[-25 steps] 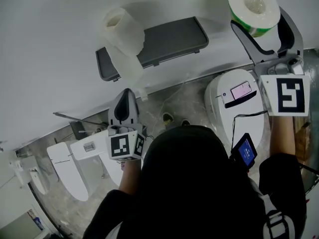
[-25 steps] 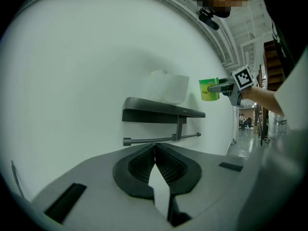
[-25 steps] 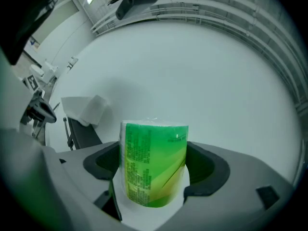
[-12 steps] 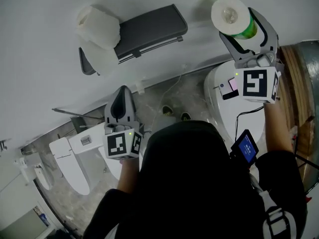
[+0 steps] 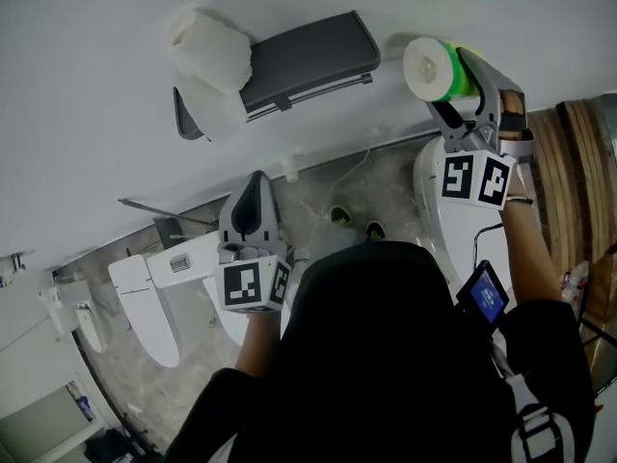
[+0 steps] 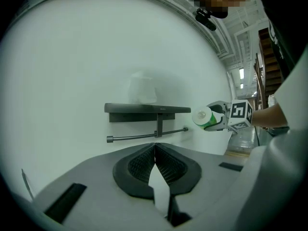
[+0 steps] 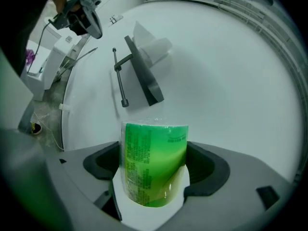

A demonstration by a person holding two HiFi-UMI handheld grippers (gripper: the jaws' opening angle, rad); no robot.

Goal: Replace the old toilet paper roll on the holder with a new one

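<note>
A dark grey wall holder [image 5: 308,56] has a bare bar [image 5: 318,93] under its shelf. The old white roll [image 5: 212,41] rests on the shelf's left end with a loose sheet hanging down. My right gripper [image 5: 453,66] is shut on the new roll in green wrap [image 5: 434,68], just off the holder's right end. Seen from the right gripper, the new roll [image 7: 155,162] fills the jaws, with the holder [image 7: 142,73] beyond. My left gripper [image 5: 255,189] hangs lower, shut and empty, facing the holder [image 6: 147,109] and bar [image 6: 147,136].
A white toilet [image 5: 453,215] stands below the right gripper and another toilet [image 5: 178,278] at the lower left. A small device with a blue screen [image 5: 482,295] hangs by the person's right side. Wooden steps [image 5: 578,162] lie at the right edge.
The right gripper has carried the green-wrapped roll left and down, closer to the holder's right end. The left gripper has stayed about where it was, still shut.
</note>
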